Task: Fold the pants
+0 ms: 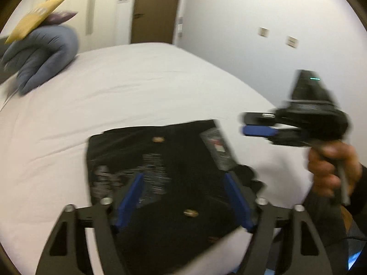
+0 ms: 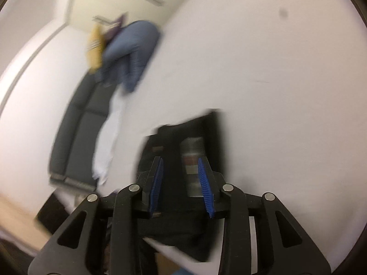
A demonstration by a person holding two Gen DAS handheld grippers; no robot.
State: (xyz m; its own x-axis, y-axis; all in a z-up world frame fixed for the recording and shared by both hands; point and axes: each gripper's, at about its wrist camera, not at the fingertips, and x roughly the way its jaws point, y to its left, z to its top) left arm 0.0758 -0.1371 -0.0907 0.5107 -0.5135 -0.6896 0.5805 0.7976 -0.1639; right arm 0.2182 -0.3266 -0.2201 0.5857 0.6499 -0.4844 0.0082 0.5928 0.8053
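Observation:
Black pants [image 1: 183,229] lie folded into a compact rectangle on the white bed [image 1: 137,87], with brass buttons and a grey label [image 1: 218,149] showing on top. My left gripper [image 1: 183,178] hovers over them, its blue pads wide apart and nothing pinched. My right gripper [image 1: 254,123] is off to the right of the pants, held by a hand [image 1: 330,167], its fingers a narrow gap apart and empty. In the right wrist view the right gripper [image 2: 180,162] points at the pants [image 2: 172,142] from their near edge. Both views are motion-blurred.
A blue-grey bundle of bedding [image 1: 43,57] with a yellow cushion [image 1: 36,16] lies at the bed's far left corner. A brown door [image 1: 156,9] is beyond the bed. A dark bench or sofa [image 2: 80,133] runs beside the bed.

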